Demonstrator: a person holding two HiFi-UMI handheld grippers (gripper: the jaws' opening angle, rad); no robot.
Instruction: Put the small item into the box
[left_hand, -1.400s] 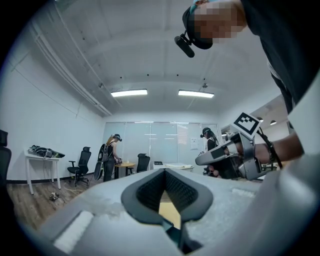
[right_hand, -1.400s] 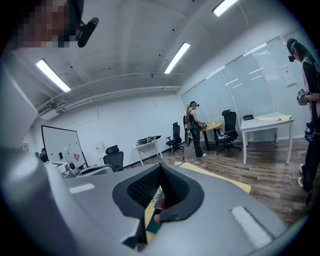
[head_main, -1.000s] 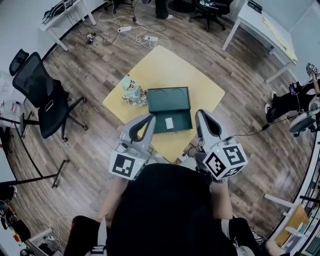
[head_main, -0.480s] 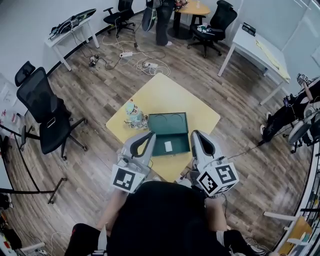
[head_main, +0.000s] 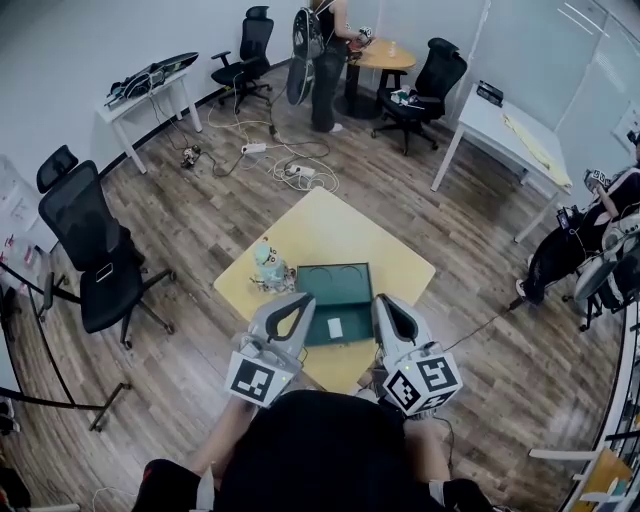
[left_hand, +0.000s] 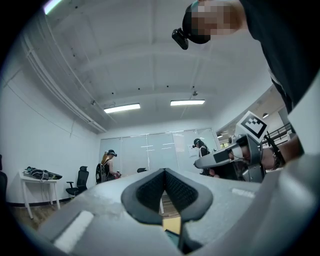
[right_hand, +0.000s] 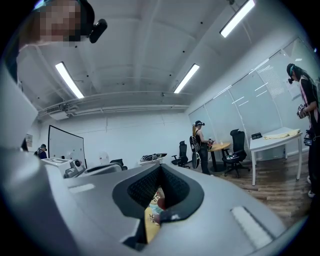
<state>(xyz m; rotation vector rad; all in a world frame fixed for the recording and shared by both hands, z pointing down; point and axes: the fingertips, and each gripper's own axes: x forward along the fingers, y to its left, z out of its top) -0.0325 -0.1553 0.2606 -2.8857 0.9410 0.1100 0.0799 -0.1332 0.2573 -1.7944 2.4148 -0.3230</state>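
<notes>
Wood-plank floor (head_main: 180, 180), open office. Black chair (head_main: 88, 245) at 9 o'clock, loose cables (head_main: 290, 165) at 12, white desk (head_main: 510, 125) at 2. Yellow table (head_main: 395, 255) in the middle.

On the table: green box (head_main: 345, 283), open; the far half looks like its lid. Small white item (head_main: 335, 327) lies flat inside the near half. Toy figure (head_main: 265, 268) stands just beside the box, at its 9 o'clock.

Left gripper (head_main: 302, 301): jaws pressed together, nothing between them. Right gripper (head_main: 384, 303): the same, closed and empty. Both are held about level over the near table edge, flanking the box and touching nothing.

Reading: the placing step looks done, with the item already in. The likely next move is to close the lid by pushing the far half toward 6 o'clock. Toy figure sits close enough to get knocked.
</notes>
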